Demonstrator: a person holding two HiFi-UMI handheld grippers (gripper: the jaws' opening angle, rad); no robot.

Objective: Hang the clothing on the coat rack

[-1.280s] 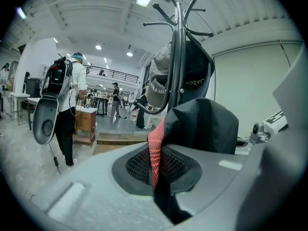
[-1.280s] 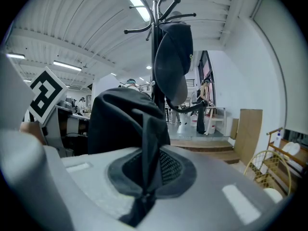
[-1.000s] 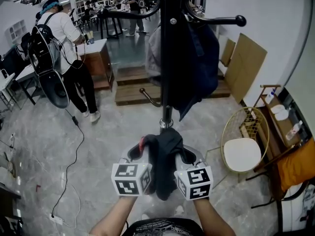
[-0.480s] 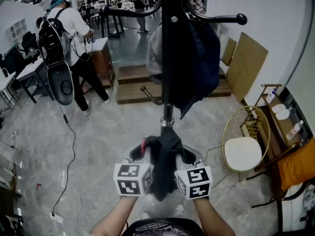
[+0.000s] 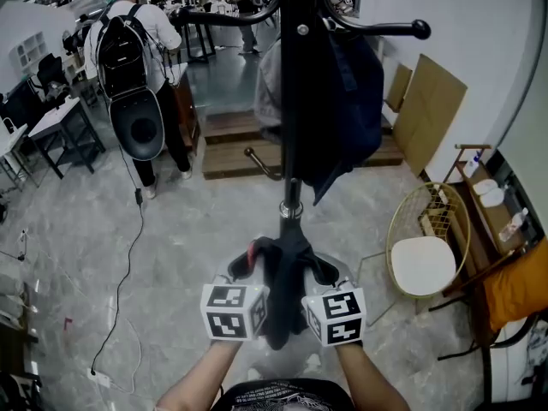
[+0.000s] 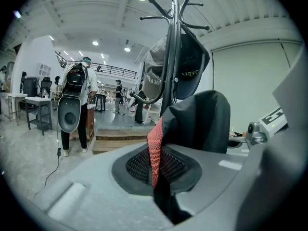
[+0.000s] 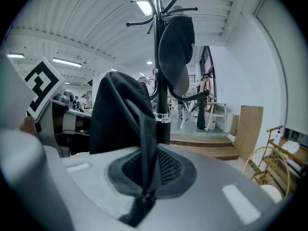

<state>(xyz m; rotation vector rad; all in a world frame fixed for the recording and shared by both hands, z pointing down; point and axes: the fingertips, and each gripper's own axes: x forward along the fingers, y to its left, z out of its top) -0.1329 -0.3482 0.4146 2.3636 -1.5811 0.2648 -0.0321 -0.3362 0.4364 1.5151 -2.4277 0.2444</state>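
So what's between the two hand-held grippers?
A dark garment with a red strip, clamped by the left hand-held gripper and the right hand-held gripper. The head view shows it.

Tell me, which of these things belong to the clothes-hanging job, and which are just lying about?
Part of the job:
- dark garment, pinched by the left gripper and the right gripper
- coat rack

Just about:
- jacket already on the rack
- wire chair
- cardboard sheet
- floor cable
- person with backpack
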